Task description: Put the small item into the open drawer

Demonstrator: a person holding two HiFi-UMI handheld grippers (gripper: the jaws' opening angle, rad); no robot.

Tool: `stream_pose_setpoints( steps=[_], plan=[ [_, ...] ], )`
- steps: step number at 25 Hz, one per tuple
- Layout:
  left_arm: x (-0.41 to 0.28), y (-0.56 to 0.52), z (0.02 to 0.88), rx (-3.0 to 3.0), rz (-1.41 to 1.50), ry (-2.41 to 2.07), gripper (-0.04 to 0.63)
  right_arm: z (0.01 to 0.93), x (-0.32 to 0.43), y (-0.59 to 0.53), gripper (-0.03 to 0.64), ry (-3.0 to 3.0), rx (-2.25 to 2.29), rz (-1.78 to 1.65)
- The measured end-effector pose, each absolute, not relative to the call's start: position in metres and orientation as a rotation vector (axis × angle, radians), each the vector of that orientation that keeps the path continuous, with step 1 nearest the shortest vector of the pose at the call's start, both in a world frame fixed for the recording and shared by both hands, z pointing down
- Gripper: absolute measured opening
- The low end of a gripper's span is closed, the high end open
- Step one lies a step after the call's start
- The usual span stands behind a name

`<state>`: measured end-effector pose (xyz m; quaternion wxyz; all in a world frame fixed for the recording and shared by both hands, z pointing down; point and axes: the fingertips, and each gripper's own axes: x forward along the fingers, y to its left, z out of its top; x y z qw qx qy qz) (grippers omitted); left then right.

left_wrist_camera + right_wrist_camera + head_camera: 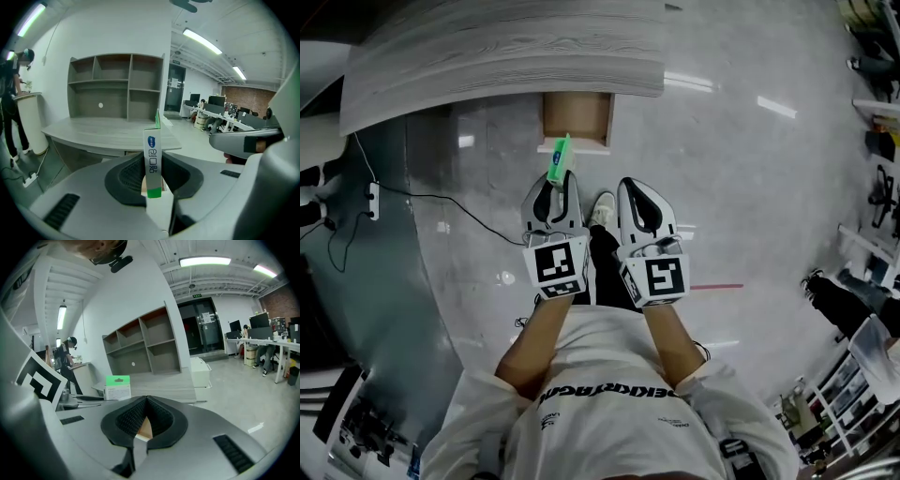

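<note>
Left gripper (556, 187) pinches the box (560, 157) edge-on, the open drawer (577, 117) straight ahead just past its tip; the right gripper (633, 192), jaws pressed together, hangs alongside

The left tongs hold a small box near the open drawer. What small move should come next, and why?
Probably ease the left tongs forward until the green-and-white box is over the open drawer. In the head view the box, clamped in the tongs, only reaches the drawer's front edge, so releasing now would likely drop it on the floor.
</note>
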<state>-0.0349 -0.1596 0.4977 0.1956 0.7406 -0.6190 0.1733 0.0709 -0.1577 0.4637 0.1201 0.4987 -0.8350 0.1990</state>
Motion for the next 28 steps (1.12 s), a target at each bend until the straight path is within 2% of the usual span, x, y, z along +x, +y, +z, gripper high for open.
stream_pose_setpoints(
  steps=[28],
  plan=[
    [-0.028, -0.21, 0.649, 1.994, 0.629, -1.65, 0.097, 0.572, 0.075, -0.18, 0.032, -2.351, 1.475, 0.692]
  ],
)
